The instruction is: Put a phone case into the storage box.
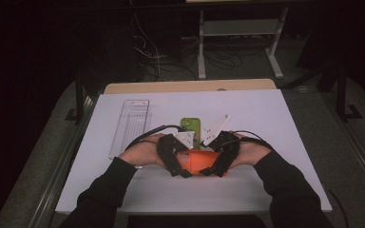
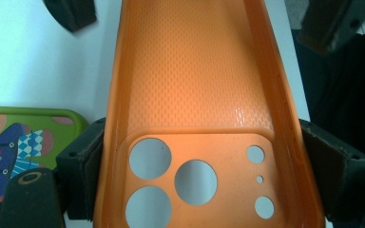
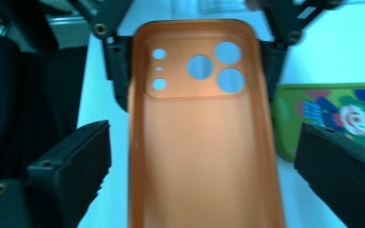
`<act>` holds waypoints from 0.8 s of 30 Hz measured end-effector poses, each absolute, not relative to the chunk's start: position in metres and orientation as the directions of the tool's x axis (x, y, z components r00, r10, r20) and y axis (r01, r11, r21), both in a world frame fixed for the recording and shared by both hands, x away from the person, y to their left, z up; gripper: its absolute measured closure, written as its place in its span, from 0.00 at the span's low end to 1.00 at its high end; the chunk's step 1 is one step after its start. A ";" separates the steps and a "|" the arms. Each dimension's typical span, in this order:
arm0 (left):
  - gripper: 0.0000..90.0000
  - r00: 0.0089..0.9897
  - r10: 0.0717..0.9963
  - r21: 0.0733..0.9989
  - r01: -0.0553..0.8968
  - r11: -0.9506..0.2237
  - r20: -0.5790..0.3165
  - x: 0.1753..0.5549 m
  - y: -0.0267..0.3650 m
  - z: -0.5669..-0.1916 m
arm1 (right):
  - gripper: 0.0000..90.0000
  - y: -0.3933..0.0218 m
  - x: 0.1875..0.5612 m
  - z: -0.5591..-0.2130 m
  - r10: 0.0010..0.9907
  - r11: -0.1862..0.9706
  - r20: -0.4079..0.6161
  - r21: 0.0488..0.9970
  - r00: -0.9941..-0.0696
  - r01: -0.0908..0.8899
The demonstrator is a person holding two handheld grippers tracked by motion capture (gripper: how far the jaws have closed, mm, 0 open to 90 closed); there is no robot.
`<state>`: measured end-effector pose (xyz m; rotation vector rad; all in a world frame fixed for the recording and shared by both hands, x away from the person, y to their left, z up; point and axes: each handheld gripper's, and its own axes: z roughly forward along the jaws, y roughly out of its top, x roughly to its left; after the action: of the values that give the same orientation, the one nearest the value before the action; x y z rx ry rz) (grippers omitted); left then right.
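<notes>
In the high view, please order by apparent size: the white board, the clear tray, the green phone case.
1. white board
2. clear tray
3. green phone case, partly hidden behind the hands, so its full size is uncertain.

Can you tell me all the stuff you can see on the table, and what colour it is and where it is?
orange phone case: 1, orange, inside facing up, near front middle of the table, between both grippers
green phone case: 1, green with a cartoon picture, just behind the orange one
clear tray: 1, see-through plastic, on the left part of the table
table: 1, white top with a wooden strip at the far edge
left gripper: 1, black, jaws clamped on the camera-hole end of the orange case
right gripper: 1, black, jaws open on either side of the plain end, pads apart from it
sleeves: 2, black, coming from the bottom
</notes>
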<state>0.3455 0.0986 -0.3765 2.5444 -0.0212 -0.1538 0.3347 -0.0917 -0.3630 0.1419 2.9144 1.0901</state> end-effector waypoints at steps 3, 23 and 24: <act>0.17 0.996 -0.017 0.552 0.036 -0.833 -0.091 0.346 0.100 -0.376 | 0.03 -0.098 0.337 -0.361 0.128 0.735 0.005 0.671 -0.992 0.098; 0.17 0.968 0.248 0.582 0.228 -0.780 -0.047 0.356 0.122 -0.367 | 0.01 -0.140 0.335 -0.365 0.456 0.580 0.067 0.734 -0.888 0.353; 0.17 0.965 0.260 0.585 0.235 -0.777 -0.041 0.356 0.123 -0.367 | 0.01 -0.141 0.333 -0.366 0.489 0.555 0.086 0.737 -0.868 0.386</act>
<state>0.3565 0.1233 -0.3669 2.4923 0.3474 0.0558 0.3335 -0.1410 -0.3665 0.7505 2.6551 1.2108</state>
